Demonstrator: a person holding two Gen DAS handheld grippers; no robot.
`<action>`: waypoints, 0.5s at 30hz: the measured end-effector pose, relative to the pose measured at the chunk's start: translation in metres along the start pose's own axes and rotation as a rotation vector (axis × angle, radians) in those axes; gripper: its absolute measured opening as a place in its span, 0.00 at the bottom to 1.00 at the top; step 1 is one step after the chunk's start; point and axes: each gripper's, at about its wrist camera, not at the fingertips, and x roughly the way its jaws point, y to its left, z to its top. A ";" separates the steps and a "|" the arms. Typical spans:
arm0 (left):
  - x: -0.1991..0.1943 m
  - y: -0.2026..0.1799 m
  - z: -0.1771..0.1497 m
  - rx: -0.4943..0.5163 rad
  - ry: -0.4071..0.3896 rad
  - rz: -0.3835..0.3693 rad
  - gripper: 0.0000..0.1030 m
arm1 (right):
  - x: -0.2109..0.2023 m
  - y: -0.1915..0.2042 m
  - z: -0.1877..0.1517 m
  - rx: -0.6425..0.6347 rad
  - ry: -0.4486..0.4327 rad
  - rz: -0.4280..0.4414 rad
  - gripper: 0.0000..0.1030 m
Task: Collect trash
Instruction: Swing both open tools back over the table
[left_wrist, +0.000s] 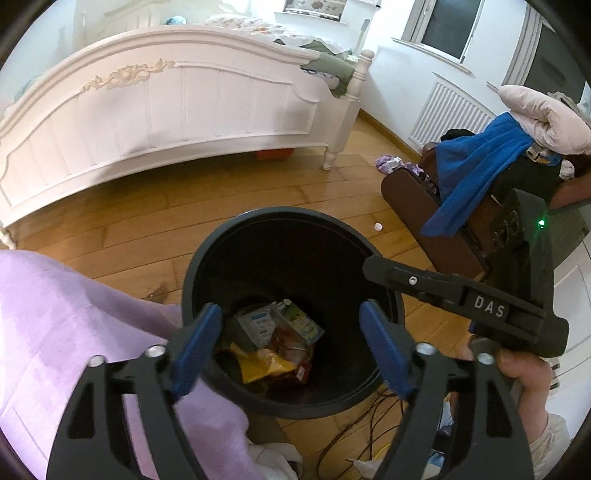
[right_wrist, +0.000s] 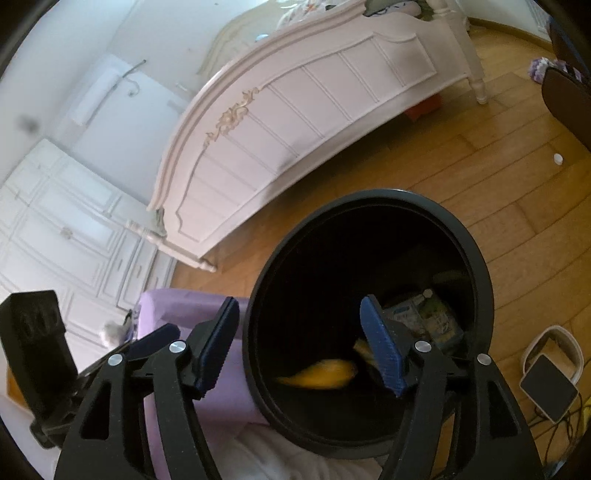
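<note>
A black trash bin (left_wrist: 280, 216) stands on the wooden floor, right below both grippers. At its bottom lie a yellow wrapper (left_wrist: 258, 365), a green and white carton (left_wrist: 299, 317) and other packaging. My left gripper (left_wrist: 291, 314) hangs open over the bin's mouth with nothing between its blue pads. In the right wrist view the bin (right_wrist: 388, 194) fills the lower middle. My right gripper (right_wrist: 301, 310) is open above its near rim, empty. Below it, inside the bin, a blurred yellow piece (right_wrist: 321, 373) shows beside the carton (right_wrist: 432, 317). A hand (left_wrist: 517, 369) holds the right gripper's body.
A white bed footboard (left_wrist: 166, 110) runs behind the bin. A lilac cloth (left_wrist: 55, 314) lies at its left. A brown chair with a blue cloth (left_wrist: 472, 173) stands at the right. A small white cap (left_wrist: 377, 226) lies on the floor; cables (left_wrist: 362, 435) and a flat white device (right_wrist: 550, 380) lie nearby.
</note>
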 end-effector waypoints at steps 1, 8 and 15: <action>-0.005 0.002 -0.002 -0.004 -0.016 0.004 0.90 | 0.000 0.001 0.000 -0.003 0.001 0.000 0.67; -0.032 0.013 -0.006 -0.037 -0.072 -0.002 0.91 | -0.003 0.027 -0.006 -0.046 0.008 0.006 0.69; -0.073 0.054 -0.029 -0.122 -0.136 0.049 0.91 | 0.001 0.065 -0.016 -0.115 0.029 0.020 0.73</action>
